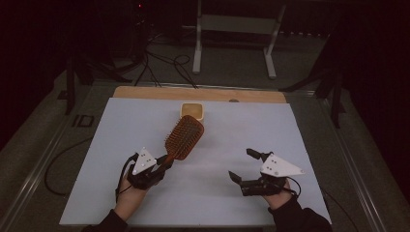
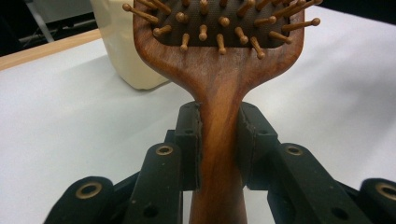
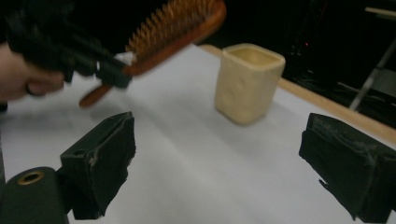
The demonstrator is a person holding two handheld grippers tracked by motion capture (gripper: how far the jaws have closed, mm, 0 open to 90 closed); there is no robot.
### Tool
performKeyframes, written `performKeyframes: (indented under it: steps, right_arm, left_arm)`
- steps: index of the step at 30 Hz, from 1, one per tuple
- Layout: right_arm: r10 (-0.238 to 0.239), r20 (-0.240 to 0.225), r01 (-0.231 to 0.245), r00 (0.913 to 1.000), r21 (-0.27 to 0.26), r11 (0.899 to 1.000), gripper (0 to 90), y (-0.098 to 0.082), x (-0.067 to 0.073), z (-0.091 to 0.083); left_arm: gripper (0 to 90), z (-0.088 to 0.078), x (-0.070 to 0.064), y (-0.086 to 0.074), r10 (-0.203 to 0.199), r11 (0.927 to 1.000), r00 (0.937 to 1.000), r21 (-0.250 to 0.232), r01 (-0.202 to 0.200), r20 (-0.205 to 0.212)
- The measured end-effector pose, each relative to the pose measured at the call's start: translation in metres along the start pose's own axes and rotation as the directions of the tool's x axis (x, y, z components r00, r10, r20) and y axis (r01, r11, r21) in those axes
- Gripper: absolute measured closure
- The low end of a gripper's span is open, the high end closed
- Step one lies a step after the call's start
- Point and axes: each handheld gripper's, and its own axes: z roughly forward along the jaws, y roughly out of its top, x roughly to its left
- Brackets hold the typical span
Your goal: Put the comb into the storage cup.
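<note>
Left tongs (image 1: pixel 162 164), lower left of centre in the high view: clamped on the handle of the brush (image 1: pixel 183 137), one pad pressing on each side of the narrow neck just below the head, as the left gripper view confirms. The brush runs up and to the right from the grip, bristles facing up. Its head is held off the bench (image 1: pixel 121 145) in the right gripper view, near the cup (image 1: pixel 192 110) at upper centre.

Right tongs (image 1: pixel 243 165), lower right of the high view: jaws wide apart, nothing between the pads (image 3: pixel 100 158), touching nothing. They stand well apart from brush and cup.
</note>
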Motion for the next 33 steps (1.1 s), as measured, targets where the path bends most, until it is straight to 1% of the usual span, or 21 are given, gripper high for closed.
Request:
performKeyframes:
  steps: [2, 3, 4, 6, 8, 10, 12, 14, 17, 18, 20, 21, 22, 23, 24, 25, 27, 28, 29, 30, 33]
  right_arm:
    - [0.016, -0.008, -0.016, 0.9998, -0.018, 1.0, 9.7, 0.019, -0.003, 0.009]
    - [0.016, -0.008, -0.016, 0.9998, -0.018, 1.0, 9.7, 0.019, -0.003, 0.009]
    - [0.009, -0.003, -0.009, 1.0, -0.022, 1.0, 9.7, 0.025, -0.003, 0.012]
    - [0.013, 0.005, -0.012, 0.9999, -0.03, 0.999, 9.8, 0.034, -0.005, 0.018]
    - [0.013, 0.005, -0.012, 0.9999, -0.037, 0.999, 9.7, 0.044, -0.007, 0.028]
    - [0.019, 0.006, -0.018, 0.9998, -0.042, 0.999, 9.7, 0.047, -0.007, 0.031]
    - [0.045, -0.007, -0.045, 0.999, -0.048, 0.998, 9.6, 0.054, -0.007, 0.041]
    - [0.053, -0.001, -0.053, 0.9986, -0.054, 0.997, 9.6, 0.056, -0.006, 0.044]
    - [0.106, -0.023, -0.107, 0.9941, -0.074, 0.991, 9.6, 0.061, -0.006, 0.056]
    - [0.106, -0.023, -0.107, 0.9941, -0.074, 0.991, 9.6, 0.061, -0.006, 0.056]
    - [0.155, -0.031, -0.158, 0.9874, -0.091, 0.983, 9.7, 0.064, -0.009, 0.063]
    - [0.155, -0.031, -0.158, 0.9874, -0.091, 0.983, 9.7, 0.064, -0.009, 0.063]
    - [0.174, -0.033, -0.177, 0.9841, -0.093, 0.98, 9.7, 0.065, -0.01, 0.065]
    - [0.209, -0.04, -0.212, 0.9771, -0.09, 0.973, 9.7, 0.067, -0.011, 0.069]
    - [0.225, -0.044, -0.228, 0.9735, -0.091, 0.969, 9.6, 0.068, -0.012, 0.071]
    - [0.225, -0.044, -0.228, 0.9735, -0.091, 0.969, 9.6, 0.068, -0.012, 0.071]
    - [0.276, -0.059, -0.28, 0.9595, -0.081, 0.957, 9.1, 0.069, -0.013, 0.078]
    - [0.276, -0.059, -0.28, 0.9595, -0.081, 0.957, 9.1, 0.069, -0.013, 0.078]
    - [0.301, -0.07, -0.306, 0.9511, -0.078, 0.949, 9.1, 0.069, -0.014, 0.082]
    - [0.301, -0.07, -0.306, 0.9511, -0.078, 0.949, 9.1, 0.069, -0.014, 0.082]
    - [0.33, -0.075, -0.334, 0.9412, -0.062, 0.94, 9.1, 0.07, -0.014, 0.089]
  left_arm:
    - [73.3, -0.001, 0.0, 0.0, -0.004, 1.0, 1.0, -0.005, 0.004, 0.002]
    - [73.3, -0.001, 0.0, 0.0, -0.005, 0.9999, 1.0, -0.01, 0.005, -0.005]
    - [73.3, 0.0, 0.001, 0.0, -0.011, 0.9999, 0.9999, -0.004, 0.011, 0.01]
    - [73.3, 0.0, -0.001, 0.001, 0.009, 0.9999, 1.0, 0.007, -0.009, 0.0]
    - [73.3, 0.001, -0.002, 0.001, 0.009, 0.9999, 0.9999, 0.007, -0.01, 0.011]
    - [73.3, 0.001, -0.003, 0.001, 0.011, 0.9999, 0.9998, 0.005, -0.011, 0.016]
    - [73.3, 0.001, -0.002, 0.001, 0.014, 0.9999, 0.9998, 0.001, -0.014, 0.017]
    - [73.3, 0.0, -0.002, 0.001, 0.004, 1.0, 0.9998, -0.007, -0.003, 0.021]
    - [73.3, 0.0, -0.001, 0.001, 0.003, 1.0, 0.9998, -0.009, -0.003, 0.02]
    - [73.3, 0.0, -0.001, 0.0, 0.003, 0.9999, 0.9998, -0.01, -0.003, 0.019]
    - [73.3, 0.0, -0.001, 0.0, 0.0, 0.9999, 0.9998, -0.012, 0.001, 0.022]
    - [73.3, 0.0, -0.001, 0.0, 0.0, 0.9999, 0.9998, -0.013, 0.0, 0.022]
    - [73.4, 0.0, -0.001, 0.0, 0.0, 0.9999, 0.9998, -0.017, 0.0, 0.021]
    - [73.3, 0.0, -0.001, 0.0, 0.0, 0.9999, 0.9996, -0.016, 0.001, 0.026]
    - [73.3, 0.0, -0.001, 0.0, 0.002, 0.9999, 0.9997, -0.017, -0.001, 0.023]
    - [73.3, -0.001, -0.001, 0.0, 0.002, 0.9998, 0.9997, -0.019, -0.001, 0.023]
    - [73.3, 0.0, -0.002, 0.0, 0.005, 0.9998, 0.9997, -0.019, -0.005, 0.025]
    - [73.3, -0.001, -0.002, 0.0, 0.007, 0.9998, 0.9997, -0.021, -0.006, 0.024]
    - [73.3, -0.001, -0.002, 0.001, 0.002, 0.9998, 0.9995, -0.022, -0.001, 0.031]
    - [73.3, -0.001, -0.002, 0.001, 0.003, 0.9997, 0.9996, -0.022, -0.003, 0.027]
    - [73.3, -0.001, -0.002, 0.001, 0.006, 0.9996, 0.9998, -0.027, -0.005, 0.02]
